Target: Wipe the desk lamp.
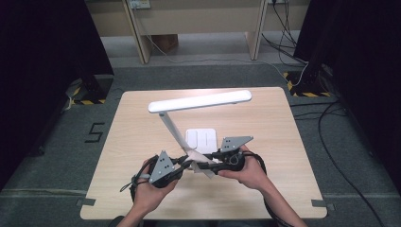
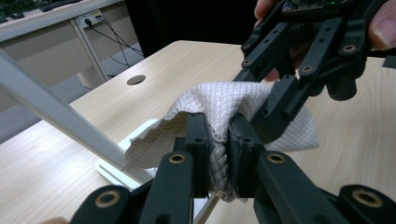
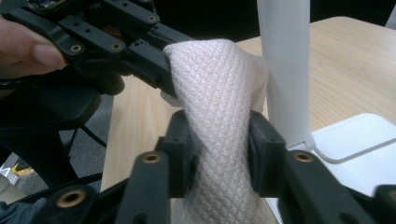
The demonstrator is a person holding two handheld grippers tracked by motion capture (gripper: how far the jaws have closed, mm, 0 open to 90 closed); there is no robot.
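A white quilted cloth [image 2: 224, 100] hangs between both grippers above the table's near middle, beside the slanted arm [image 3: 282, 70] of a white desk lamp [image 1: 198, 100]. My left gripper [image 2: 218, 135] is shut on one bunched end of the cloth. From the opposite side, my right gripper [image 3: 223, 140] has both pads pressed against the cloth [image 3: 215, 79]. In the high view the left gripper [image 1: 187, 163] and the right gripper [image 1: 208, 165] meet tip to tip at the cloth [image 1: 201, 163], just in front of the lamp's base [image 1: 201, 139].
The lamp's long lit head reaches across the middle of the wooden table [image 1: 265, 123], and its arm leans down to the square base. A round cable hole [image 2: 136, 80] is in the tabletop. Cables [image 1: 331, 142] lie on the floor at the right.
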